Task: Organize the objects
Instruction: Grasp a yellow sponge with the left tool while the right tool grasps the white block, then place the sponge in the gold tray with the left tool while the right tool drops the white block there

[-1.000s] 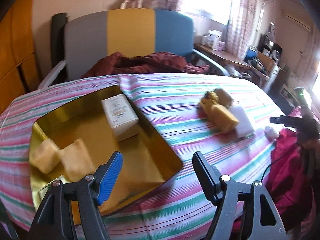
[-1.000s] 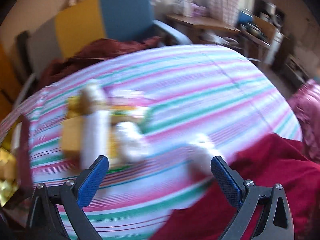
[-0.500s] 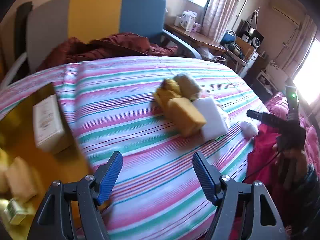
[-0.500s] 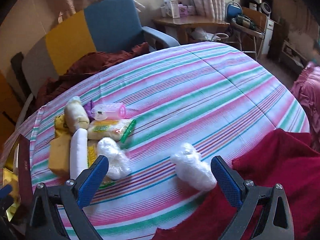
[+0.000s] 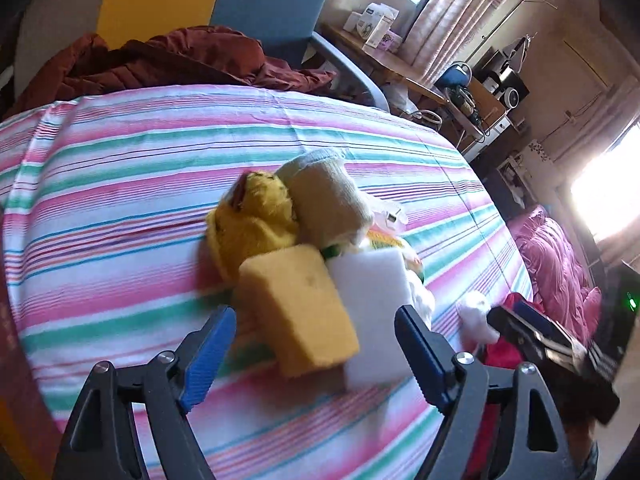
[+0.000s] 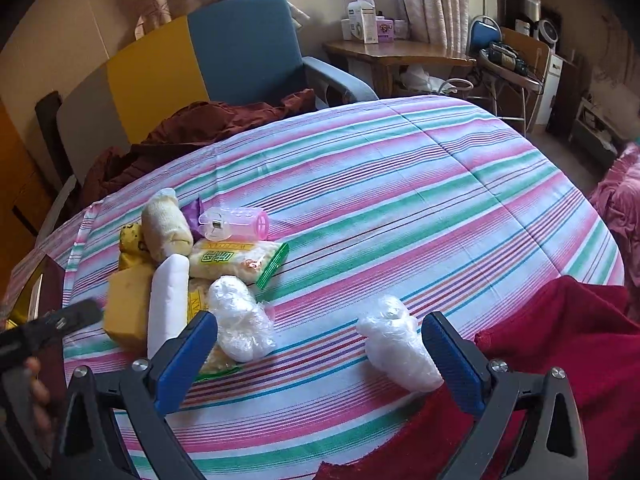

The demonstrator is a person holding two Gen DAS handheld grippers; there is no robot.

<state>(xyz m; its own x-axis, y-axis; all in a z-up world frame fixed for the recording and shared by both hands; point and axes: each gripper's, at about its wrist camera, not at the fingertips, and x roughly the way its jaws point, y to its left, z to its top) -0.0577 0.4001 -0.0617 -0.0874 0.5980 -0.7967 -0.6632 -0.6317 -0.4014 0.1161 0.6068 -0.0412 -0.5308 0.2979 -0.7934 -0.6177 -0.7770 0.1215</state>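
A pile of items lies on the striped tablecloth (image 5: 120, 184). My left gripper (image 5: 316, 346) hovers over its near end with its jaws opening. A yellow sponge (image 5: 296, 308) sits between the fingers with a gap on each side, and a white sponge (image 5: 372, 304) leans by it. Behind them are a yellow plush (image 5: 252, 220) and a rolled beige towel (image 5: 324, 200). My right gripper (image 6: 320, 344) stands open above bare cloth. One plastic-wrapped bundle (image 6: 400, 344) rests by its right finger, another (image 6: 240, 320) near its left.
A pink container (image 6: 236, 226) and a green-edged packet (image 6: 236, 260) lie at the pile's far side. The gold tray's (image 6: 24, 304) corner shows at the left. Red fabric (image 6: 560, 340) covers the table's near right edge. An armchair (image 6: 240, 56) with dark red cloth stands behind.
The left gripper swung away from the gold tray to the right and now sits over the pile, with its jaws spread wider. The right gripper has barely moved.
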